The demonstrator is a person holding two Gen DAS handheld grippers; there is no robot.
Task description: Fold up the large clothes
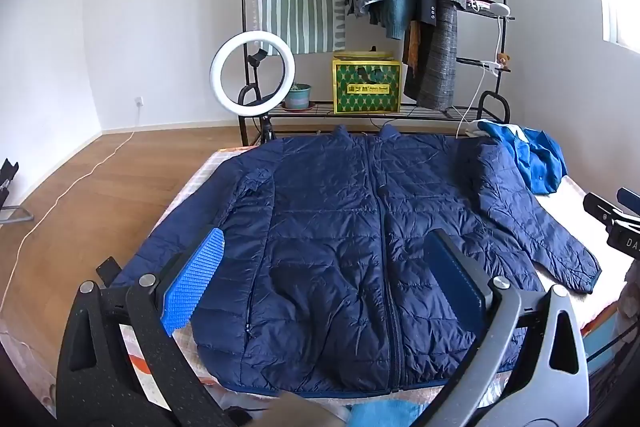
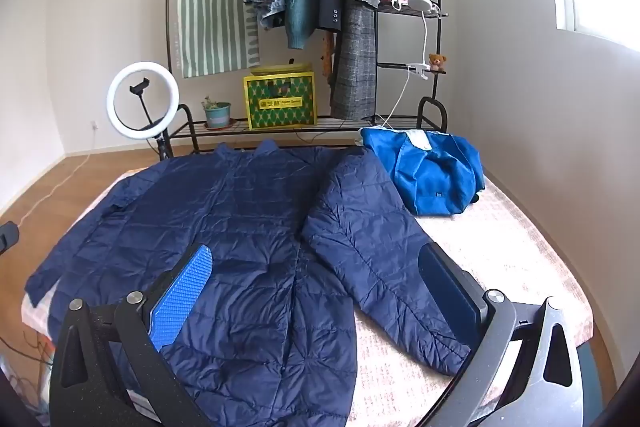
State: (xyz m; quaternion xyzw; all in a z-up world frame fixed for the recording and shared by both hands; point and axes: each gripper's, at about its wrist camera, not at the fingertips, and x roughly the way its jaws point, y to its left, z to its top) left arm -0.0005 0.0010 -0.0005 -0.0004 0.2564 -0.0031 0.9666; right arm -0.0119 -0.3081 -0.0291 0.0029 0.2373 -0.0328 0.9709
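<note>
Landmark: navy puffer jacket [image 2: 240, 227], spread flat across the bed [image 2: 520, 247].
Beyond its collar: clothes rack [image 2: 372, 27], yellow-green box [image 2: 280, 99] and ring light [image 2: 145, 101] block the way.
Beside its right sleeve: bare bedcover leaves open room.
Past that shoulder: a crumpled blue garment [image 2: 432, 175] occupies the far corner.
Above the jacket: open air, both grippers spread wide.

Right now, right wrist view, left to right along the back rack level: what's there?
ring light → potted plant → yellow-green box → plaid coat → teddy bear
</note>
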